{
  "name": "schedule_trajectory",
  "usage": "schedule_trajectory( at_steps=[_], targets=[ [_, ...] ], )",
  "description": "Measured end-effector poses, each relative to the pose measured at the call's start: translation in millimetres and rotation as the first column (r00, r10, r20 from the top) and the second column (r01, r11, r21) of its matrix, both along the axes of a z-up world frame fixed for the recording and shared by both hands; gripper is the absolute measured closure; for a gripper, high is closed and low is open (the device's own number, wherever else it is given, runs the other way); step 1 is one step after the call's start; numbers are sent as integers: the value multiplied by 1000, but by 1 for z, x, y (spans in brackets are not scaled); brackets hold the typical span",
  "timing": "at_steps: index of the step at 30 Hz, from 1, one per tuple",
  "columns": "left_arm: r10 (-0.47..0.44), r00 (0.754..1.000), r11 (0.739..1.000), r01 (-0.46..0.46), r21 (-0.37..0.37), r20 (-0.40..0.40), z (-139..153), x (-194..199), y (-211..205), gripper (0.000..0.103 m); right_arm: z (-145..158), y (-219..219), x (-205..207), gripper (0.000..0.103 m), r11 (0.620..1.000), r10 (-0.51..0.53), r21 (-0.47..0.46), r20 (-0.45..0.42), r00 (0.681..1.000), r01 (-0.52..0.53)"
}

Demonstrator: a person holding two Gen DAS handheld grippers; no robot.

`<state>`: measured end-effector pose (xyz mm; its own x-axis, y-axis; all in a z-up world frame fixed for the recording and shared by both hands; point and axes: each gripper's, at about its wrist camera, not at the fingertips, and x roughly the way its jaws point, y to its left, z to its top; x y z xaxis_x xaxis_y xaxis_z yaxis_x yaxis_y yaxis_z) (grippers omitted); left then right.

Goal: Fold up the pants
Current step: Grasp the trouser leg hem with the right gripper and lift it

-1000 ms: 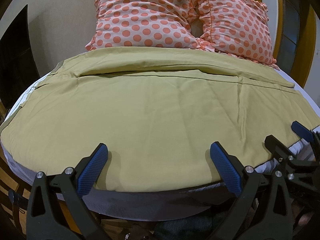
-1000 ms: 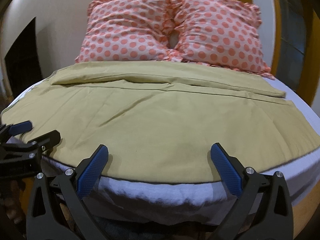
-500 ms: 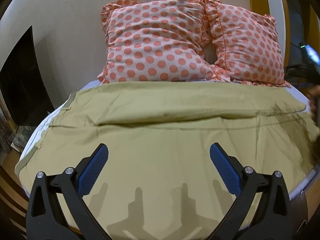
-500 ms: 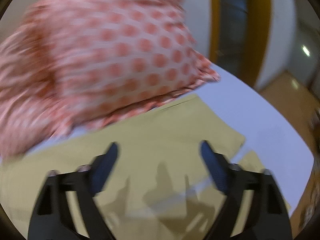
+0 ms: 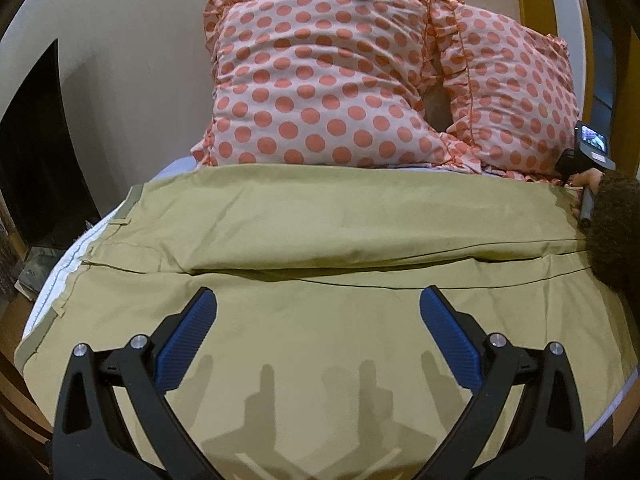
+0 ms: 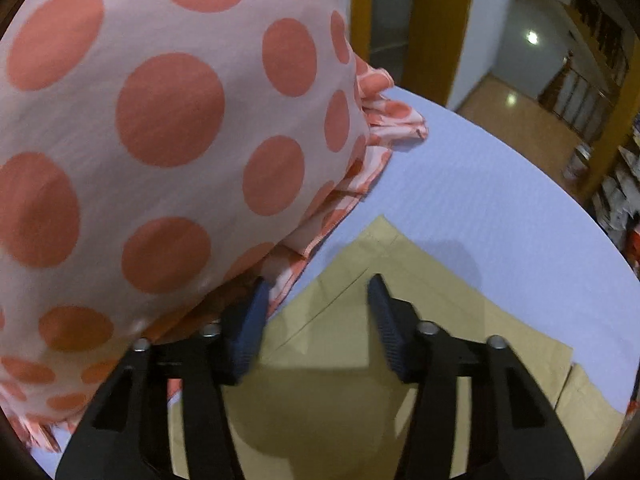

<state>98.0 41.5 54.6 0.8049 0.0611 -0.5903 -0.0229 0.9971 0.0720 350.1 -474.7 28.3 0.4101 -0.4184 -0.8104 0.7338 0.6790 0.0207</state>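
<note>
Khaki pants lie spread flat across the bed, waistband at the left, legs running right. My left gripper is open and empty, hovering over the near leg. My right gripper is open, narrower, just above the far leg's hem corner beside the pillow. The pants fill the lower part of the right wrist view. In the left wrist view the right hand in a dark fuzzy sleeve sits at the far right end of the pants.
Two pink pillows with orange dots lean on the wall behind the pants; one crowds the right gripper's left side. The lavender sheet shows past the hem. A wooden doorframe and floor lie beyond the bed.
Both grippers moved forward over the bed. The right one swung to the far right hem by the pillow and its jaws narrowed. The left one advanced over the near leg.
</note>
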Motion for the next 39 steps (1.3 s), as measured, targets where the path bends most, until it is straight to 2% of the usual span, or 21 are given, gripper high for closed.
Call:
schedule_trajectory(
  at_steps=[2, 7, 10, 13, 15, 18, 19, 21, 24, 25, 27, 29, 33, 36, 39],
  targets=[
    [5, 1000, 1000, -5, -14, -9, -2, 2, 2, 2, -5, -4, -10, 93, 999, 34, -1, 49, 998, -34],
    [2, 1000, 996, -4, -88, -21, -2, -2, 13, 2, -16, -37, -32, 99, 989, 13, 144, 207, 978, -44],
    [35, 999, 994, -36, -105, -7, 2, -12, 23, 2, -8, -55, -65, 100, 977, 7, 199, 345, 939, -81],
    [59, 998, 990, -57, -130, 16, 8, -24, 32, 2, 11, -60, -115, 100, 963, 38, 218, 480, 876, -161],
    [61, 998, 988, -57, -144, 29, 12, -30, 36, 2, 17, -66, -171, 100, 946, 64, 229, 563, 824, -230],
    [62, 997, 988, -55, -147, 47, 15, -40, 38, 2, 18, -52, -255, 102, 920, 85, 247, 631, 771, -304],
    [61, 997, 987, -53, -149, 52, 16, -42, 38, 2, 30, -27, -279, 102, 917, 88, 251, 632, 770, -310],
    [55, 997, 986, -45, -158, 61, 20, -45, 39, 2, 25, -12, -319, 102, 907, 83, 283, 607, 790, -312],
    [47, 997, 986, -36, -161, 66, 26, -45, 39, 2, 1, -10, -339, 101, 848, 47, 424, 535, 843, -316],
    [45, 997, 986, -34, -161, 68, 27, -47, 38, 2, -2, -6, -346, 97, 837, 42, 446, 525, 850, -316],
    [39, 996, 987, -26, -161, 77, 31, -50, 36, 2, -2, 0, -350, 88, 825, 50, 463, 512, 857, -324],
    [43, 995, 988, -29, -151, 87, 33, -57, 35, 2, 0, 9, -349, 60, 823, 69, 461, 500, 863, -333],
    [61, 995, 988, -49, -147, 78, 31, -61, 40, 2, -7, 23, -349, 59, 792, 66, 519, 450, 891, -321],
    [53, 997, 989, -44, -142, 61, 28, -59, 42, 2, -17, 27, -353, 59, 750, 18, 598, 407, 913, -282],
    [29, 998, 988, -21, -152, 49, 26, -51, 42, 2, -20, 25, -348, 59, 772, -15, 575, 441, 898, -270]
  ],
)
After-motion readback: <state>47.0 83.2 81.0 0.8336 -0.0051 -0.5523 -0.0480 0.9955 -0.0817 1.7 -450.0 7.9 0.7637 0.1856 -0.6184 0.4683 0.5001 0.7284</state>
